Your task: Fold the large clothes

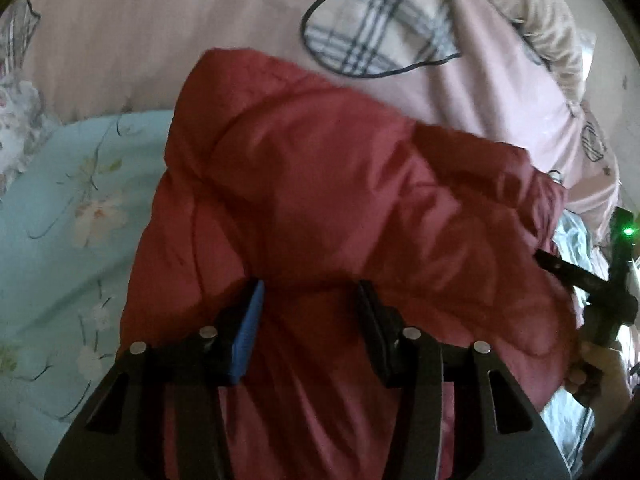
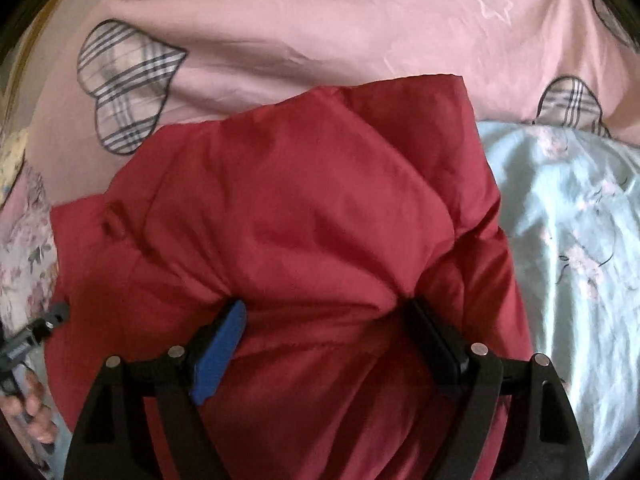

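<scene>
Jacket (image 1: 340, 200) bunched on the bed — long axis running away from both cameras. Left gripper (image 1: 310, 300) and right gripper (image 2: 326, 320) each clamp thick padded folds, jaws held wide.

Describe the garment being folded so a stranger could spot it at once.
Start at the bed, where a pink duvet with plaid hearts meets a pale blue floral sheet. Between them lies the red puffer jacket. It alone is plain, shiny and padded, with no print.

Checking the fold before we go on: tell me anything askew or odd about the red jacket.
Nothing damaged. The red jacket lies in a puffy, uneven bundle, its far corner jutting toward the pink quilt; both claws straddle bunched fabric.
</scene>
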### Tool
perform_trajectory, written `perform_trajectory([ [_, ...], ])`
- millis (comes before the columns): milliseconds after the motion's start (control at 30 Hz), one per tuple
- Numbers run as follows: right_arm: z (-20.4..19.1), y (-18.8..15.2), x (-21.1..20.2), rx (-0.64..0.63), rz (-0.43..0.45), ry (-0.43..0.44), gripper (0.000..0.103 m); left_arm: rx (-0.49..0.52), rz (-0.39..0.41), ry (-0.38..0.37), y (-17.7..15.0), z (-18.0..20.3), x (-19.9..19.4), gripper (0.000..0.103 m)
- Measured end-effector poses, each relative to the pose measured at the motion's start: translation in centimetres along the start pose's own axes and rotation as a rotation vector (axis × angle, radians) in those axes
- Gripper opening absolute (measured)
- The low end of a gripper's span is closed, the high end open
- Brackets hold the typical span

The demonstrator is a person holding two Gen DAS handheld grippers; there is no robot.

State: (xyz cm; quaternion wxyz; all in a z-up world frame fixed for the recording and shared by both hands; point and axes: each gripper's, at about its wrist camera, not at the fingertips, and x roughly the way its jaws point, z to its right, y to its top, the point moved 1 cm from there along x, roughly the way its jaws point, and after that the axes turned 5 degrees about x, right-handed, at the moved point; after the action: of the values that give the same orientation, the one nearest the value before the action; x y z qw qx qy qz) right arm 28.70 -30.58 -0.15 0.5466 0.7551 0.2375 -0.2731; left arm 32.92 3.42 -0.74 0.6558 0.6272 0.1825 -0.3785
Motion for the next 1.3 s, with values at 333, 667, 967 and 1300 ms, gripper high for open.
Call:
perform_trajectory([
  [333,0.4,0.5,1.0,0.024,-0.002,0.001,0.087,-0.022,-0.01,0.026,1.6,-0.2,2.6,0.046],
  [667,-0.4,-0.2,-4.1,-0.02,0.06,0.037,0.086,-0.03,-0.004,-0.028,1.4,-0.3,-1.3,0.05],
  [967,1.1,-1.6,-7.1,0.0,0.057,0.058,0.086,-0.048,0.034,-0.055,-0.1,-0.9,-5.0,0.054],
  [1300,3.5,-2.8,-8.8,0.007,0.045,0.049,0.086,-0.098,0.062,-0.062,-0.8,-3.2,-6.7,0.061],
])
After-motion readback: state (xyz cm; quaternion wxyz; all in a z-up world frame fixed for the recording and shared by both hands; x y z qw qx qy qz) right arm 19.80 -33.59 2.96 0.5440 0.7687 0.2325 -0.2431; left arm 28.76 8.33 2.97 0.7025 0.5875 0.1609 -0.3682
